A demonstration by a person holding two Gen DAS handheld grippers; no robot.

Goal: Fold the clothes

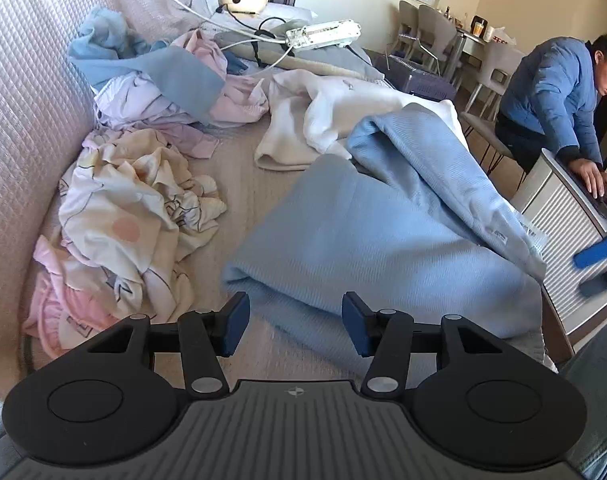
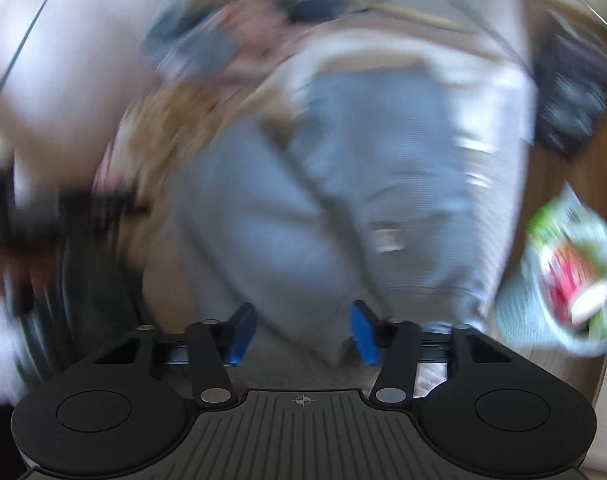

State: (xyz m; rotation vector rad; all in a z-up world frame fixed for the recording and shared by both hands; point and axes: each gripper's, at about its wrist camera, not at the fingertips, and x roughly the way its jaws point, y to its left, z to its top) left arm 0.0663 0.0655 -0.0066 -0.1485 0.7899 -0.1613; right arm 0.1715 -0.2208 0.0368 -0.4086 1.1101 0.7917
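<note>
Blue ribbed knit garment lies half-folded on the quilted sofa; both tongs, left and right, gape empty; right view is blurred.

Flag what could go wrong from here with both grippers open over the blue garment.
1. The right wrist view is smeared by motion, so closing the right gripper now might miss the blue garment or pinch extra layers.
2. The folded-over flap lies loose near the sofa edge; a tug could undo it or slide it off.
3. The power strip and its cables lie beside the clothes pile and could snag.
</note>
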